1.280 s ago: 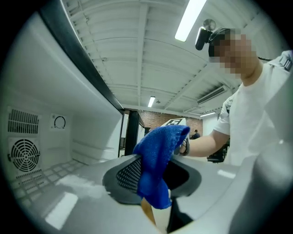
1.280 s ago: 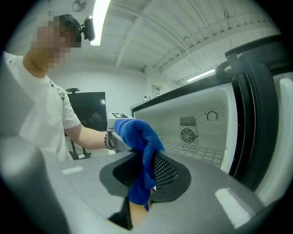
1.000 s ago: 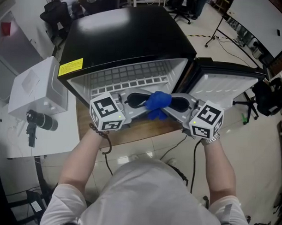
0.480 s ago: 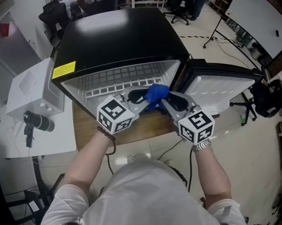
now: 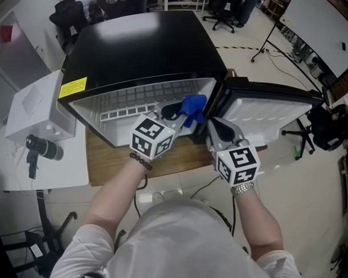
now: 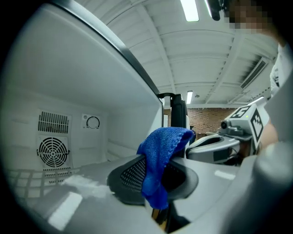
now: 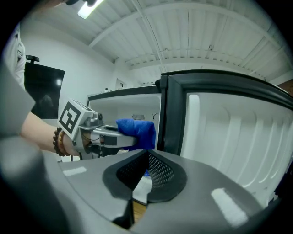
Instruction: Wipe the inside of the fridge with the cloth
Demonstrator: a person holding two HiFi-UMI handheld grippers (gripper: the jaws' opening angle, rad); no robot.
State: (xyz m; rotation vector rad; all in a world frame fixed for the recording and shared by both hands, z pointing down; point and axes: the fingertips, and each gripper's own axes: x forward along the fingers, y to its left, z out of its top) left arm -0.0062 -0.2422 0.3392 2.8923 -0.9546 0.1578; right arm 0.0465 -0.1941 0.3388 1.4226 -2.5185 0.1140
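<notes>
- Cloth (image 5: 193,104), blue, is pinched between the jaws of the left gripper (image 5: 180,115). It bunches above their tips and hangs below them.
- Fridge (image 5: 137,43) stands open just ahead of those jaws, at the mouth of its white interior.
- Right gripper (image 5: 213,124) has its jaws fully together with nothing between them. The cloth is ahead to their left and the open door (image 5: 266,110) is to their right.
</notes>
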